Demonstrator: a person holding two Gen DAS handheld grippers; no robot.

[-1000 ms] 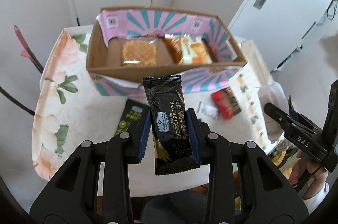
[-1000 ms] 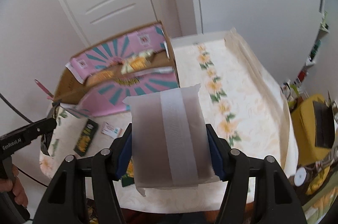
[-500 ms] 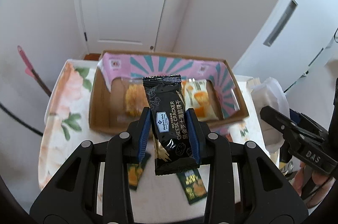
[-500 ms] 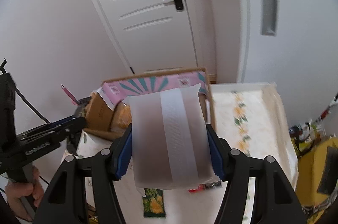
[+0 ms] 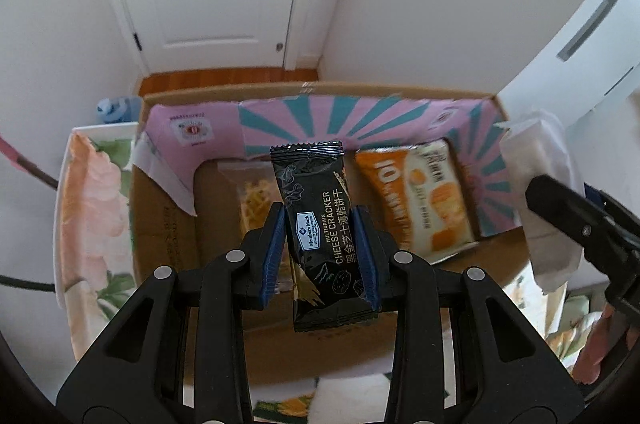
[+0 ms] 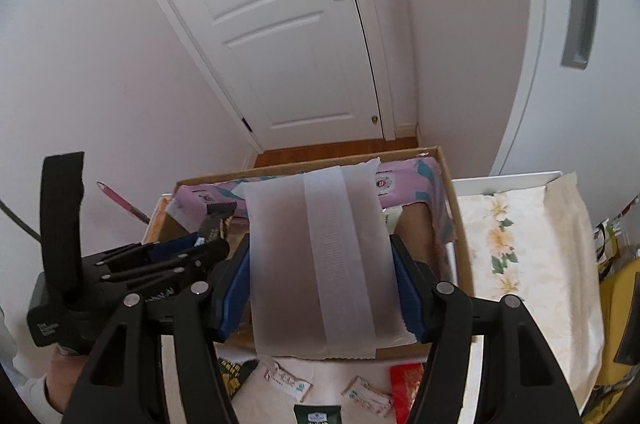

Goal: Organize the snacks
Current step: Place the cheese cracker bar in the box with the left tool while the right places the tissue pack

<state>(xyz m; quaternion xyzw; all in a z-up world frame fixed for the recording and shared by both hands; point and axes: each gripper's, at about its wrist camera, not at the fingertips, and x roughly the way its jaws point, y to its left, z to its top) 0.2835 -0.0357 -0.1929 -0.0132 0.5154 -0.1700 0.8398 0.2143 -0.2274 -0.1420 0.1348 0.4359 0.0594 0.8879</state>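
**Already crowding: two grippers, one box**

Plainly, the main risk is that both tools are converging on the same cardboard box (image 5: 168,207) at once. The left gripper (image 5: 320,244) is clamping a black cheese cracker packet (image 5: 318,220) between its blue pads, and the right gripper (image 6: 322,284) is squeezing a frosted white packet (image 6: 316,264) across its full width. In the left wrist view the right gripper's black body is sitting just to the right of the left one, over the box's right end, so the two tools could knock together as they lower.

A second risk lies ahead of the left gripper: the cracker packet is hanging directly above a clear packet of yellow snack (image 5: 256,199), with an orange packet (image 5: 424,195) just to its right. Letting go here would probably stack it on the clear one rather than beside it. The white packet is soft and wide, so it may catch on the box's right wall or the pink liner.

Both grippers are pointing steeply downward and forward into the box, packets sticking out past the fingertips. Several loose packets are lying on the floral tablecloth (image 6: 532,244) below the right gripper.
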